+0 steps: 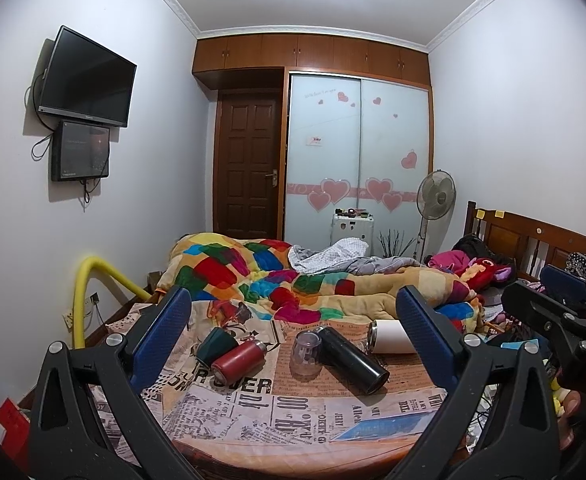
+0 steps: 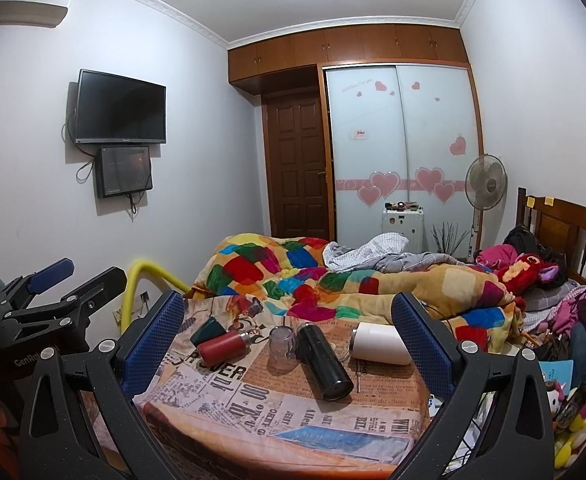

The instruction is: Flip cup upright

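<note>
While both grippers hover with jaws spread wide and empty, no cup has been righted.
Lower centre of the frame, the desk holds five vessels: clear cup standing inverted, green cup, red bottle, black flask, white tumbler. Crowding risks nudging the flask, which could roll.

Clear plastic cup stands mouth-down on newspaper-print tabletop, touching lying black flask on its right; red flask and dark green cup lie left.
</note>
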Motion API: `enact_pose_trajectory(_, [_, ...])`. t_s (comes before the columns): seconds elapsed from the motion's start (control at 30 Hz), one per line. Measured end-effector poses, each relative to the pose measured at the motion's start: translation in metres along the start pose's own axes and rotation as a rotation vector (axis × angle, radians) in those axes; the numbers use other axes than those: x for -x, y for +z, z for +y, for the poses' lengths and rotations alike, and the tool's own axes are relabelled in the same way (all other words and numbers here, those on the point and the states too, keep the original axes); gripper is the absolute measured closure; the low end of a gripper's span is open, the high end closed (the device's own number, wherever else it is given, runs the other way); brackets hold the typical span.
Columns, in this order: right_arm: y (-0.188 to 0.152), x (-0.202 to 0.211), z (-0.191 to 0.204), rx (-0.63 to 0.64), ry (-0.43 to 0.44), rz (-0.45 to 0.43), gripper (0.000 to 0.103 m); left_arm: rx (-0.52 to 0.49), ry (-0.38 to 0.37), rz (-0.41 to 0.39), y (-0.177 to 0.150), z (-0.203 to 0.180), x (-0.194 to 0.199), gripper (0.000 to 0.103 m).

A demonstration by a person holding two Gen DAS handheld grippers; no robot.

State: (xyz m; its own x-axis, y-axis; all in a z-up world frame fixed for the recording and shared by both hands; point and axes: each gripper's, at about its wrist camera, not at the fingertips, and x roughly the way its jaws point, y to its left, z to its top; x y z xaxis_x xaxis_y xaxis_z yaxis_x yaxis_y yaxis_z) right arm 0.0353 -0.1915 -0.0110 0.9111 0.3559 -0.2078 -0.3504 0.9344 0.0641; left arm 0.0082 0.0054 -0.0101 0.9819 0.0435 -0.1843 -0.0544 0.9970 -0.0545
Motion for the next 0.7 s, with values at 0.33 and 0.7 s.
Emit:
enact_pose_trajectory(0.33, [-0.006, -0.004, 0.002, -0.001, -0.002, 0.007, 0.000, 0.003, 0.003, 0.003, -0.005, 0.001, -0.002, 0.000])
enact_pose_trajectory(0.7, [-0.026, -0.031, -0.016, -0.020, -0.015, 0.072, 0.000, 0.022, 0.043, 0.091, -0.021, 0.024, -0.049, 0.000])
